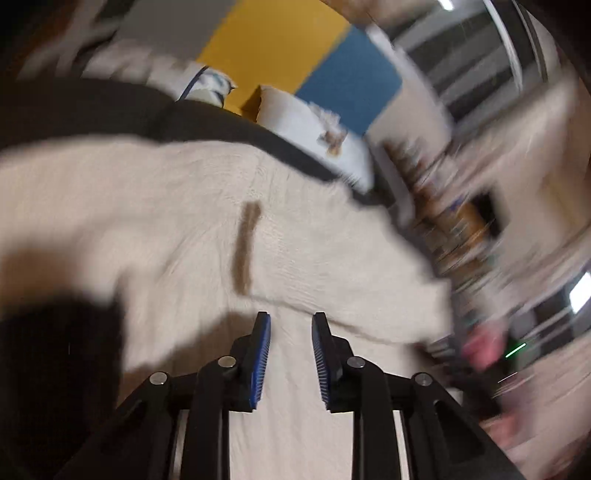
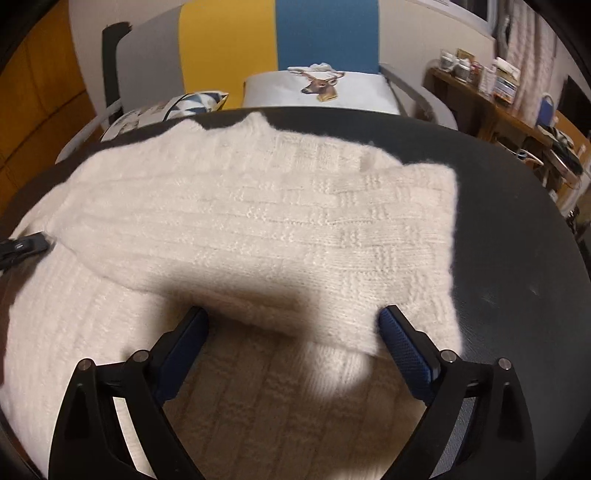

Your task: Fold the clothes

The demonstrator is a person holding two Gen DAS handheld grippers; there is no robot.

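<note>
We saw a cream knitted sweater (image 2: 258, 221) spread over the dark round counter (image 2: 517, 258), and it filled most of both wrist views. In the right wrist view, the right gripper (image 2: 293, 332) hung just above the knit with its blue-padded fingers (image 2: 404, 350) spread wide, holding nothing; a folded-over sleeve or flap of the sweater lay straight ahead of the fingertips and between them, its cuff end reaching toward the right finger. Past the fingertips, beyond the counter's far edge, stood a white cushion printed with a deer head (image 2: 321, 86) against a backrest of yellow and blue panels (image 2: 277, 33). Far off to the left of the left finger, a dark gripper tip (image 2: 26, 245) touched the sweater's edge. The left wrist view was heavily motion-blurred. There the left gripper (image 1: 291, 354) showed its blue-lined fingers (image 1: 260, 362) parted by a narrow gap with only the sweater (image 1: 314, 240) lying beneath, nothing pinched between them. Ahead of the fingertips and slightly to their left, a brown stripe-like mark (image 1: 245, 251) sat on the knit; we could not tell what it was. To the right of the right finger a cluttered shelf (image 1: 450, 221) smeared past.
</note>
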